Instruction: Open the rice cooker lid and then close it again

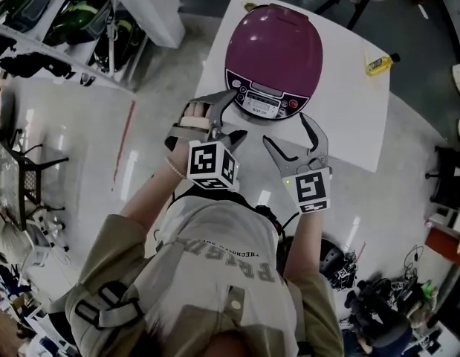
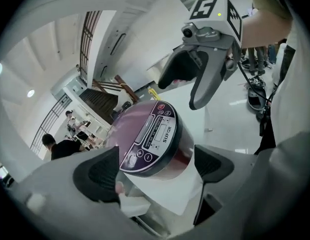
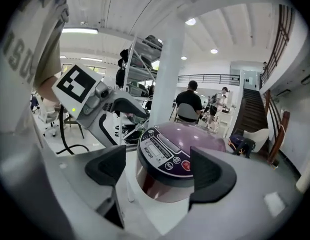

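**Cooker (image 1: 274, 54) shut, nothing held**

Your head view shows the cooker on the white worktop (image 1: 348, 117), lid down, so its contents stay hidden. Only the gripper views show the gaps. The fingers of the left gripper (image 1: 233, 116) and right gripper (image 1: 289, 131) stand wide, framing the panel (image 2: 152, 136) and gripping nothing.

From the head view we cannot read the print on the control panel (image 1: 265, 99) of the round, glossy purple rice cooker (image 1: 274, 47) — it is too small. The little yellow object (image 1: 380, 64) by the white table's (image 1: 348, 125) right edge is too small to name. The hand holding the right gripper (image 1: 285, 129) is hidden under its marker cube (image 1: 311, 190).

In the left gripper view, the cooker's lower left side sits behind the dark left pad (image 2: 97, 174) of the left gripper (image 2: 155, 169). In the right gripper view, the right pad (image 3: 212, 174) hides its right flank.

The metal shelves (image 1: 59, 21) are cut off at the head view's top-left corner — their contents stay unclear.
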Demonstrator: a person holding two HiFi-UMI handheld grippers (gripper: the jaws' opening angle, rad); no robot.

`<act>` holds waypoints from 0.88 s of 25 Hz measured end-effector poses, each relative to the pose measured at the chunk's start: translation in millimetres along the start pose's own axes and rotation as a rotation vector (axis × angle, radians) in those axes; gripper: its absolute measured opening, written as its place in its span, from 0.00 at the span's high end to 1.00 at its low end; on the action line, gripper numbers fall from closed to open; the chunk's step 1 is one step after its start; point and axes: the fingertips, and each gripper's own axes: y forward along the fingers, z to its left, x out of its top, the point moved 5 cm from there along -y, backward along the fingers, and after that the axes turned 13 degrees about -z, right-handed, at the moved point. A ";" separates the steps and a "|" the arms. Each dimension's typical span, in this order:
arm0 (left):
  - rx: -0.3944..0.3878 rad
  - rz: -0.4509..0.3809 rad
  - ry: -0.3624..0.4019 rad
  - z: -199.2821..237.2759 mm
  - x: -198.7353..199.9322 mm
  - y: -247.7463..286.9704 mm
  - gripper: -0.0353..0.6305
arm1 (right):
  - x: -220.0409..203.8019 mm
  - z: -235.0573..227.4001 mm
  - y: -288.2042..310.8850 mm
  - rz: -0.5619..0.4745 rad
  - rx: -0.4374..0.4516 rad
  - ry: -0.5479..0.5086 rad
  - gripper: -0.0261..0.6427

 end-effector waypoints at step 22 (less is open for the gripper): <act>-0.309 0.186 0.359 0.1 -22.3 54.5 0.19 | -39.6 8.3 74.2 0.511 0.269 -0.414 0.37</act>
